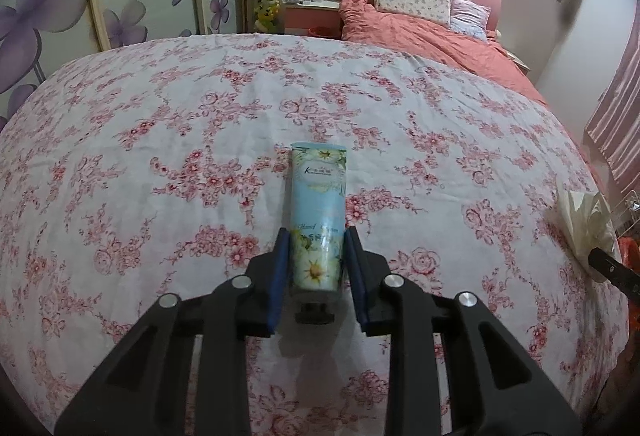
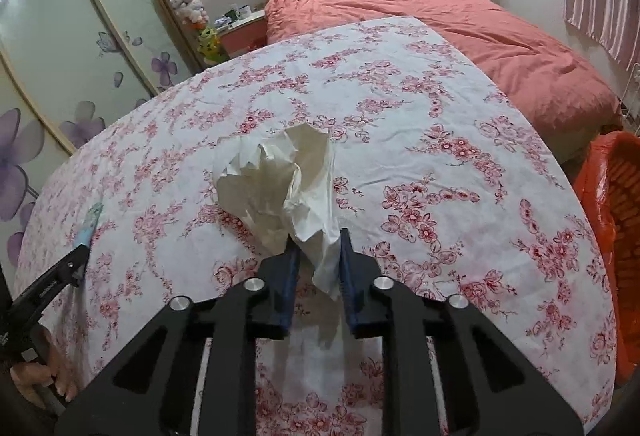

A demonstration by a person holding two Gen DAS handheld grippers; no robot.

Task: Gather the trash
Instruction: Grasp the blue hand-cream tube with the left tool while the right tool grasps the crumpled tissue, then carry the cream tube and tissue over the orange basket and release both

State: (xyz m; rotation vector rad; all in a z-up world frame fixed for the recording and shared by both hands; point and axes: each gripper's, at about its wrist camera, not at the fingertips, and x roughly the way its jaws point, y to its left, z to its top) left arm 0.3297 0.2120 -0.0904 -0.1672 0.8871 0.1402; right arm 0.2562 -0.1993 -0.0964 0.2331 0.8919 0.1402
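Two grippers are loaded, one in each of your hands. Your left gripper is clenched on a hand cream tube: the blue pads press the tube's lower end from both sides, the dark cap points back toward the camera, and the crimped end sticks out forward above the surface, which wears a white cloth printed with pink flowers. Your right gripper grasps a crumpled white tissue by its lower corner, the rest of it fanning up and to the left over the same cloth. An orange bin bag sits just past the surface's right edge. Beyond the far edge lies a bed with a coral duvet and two pillows.
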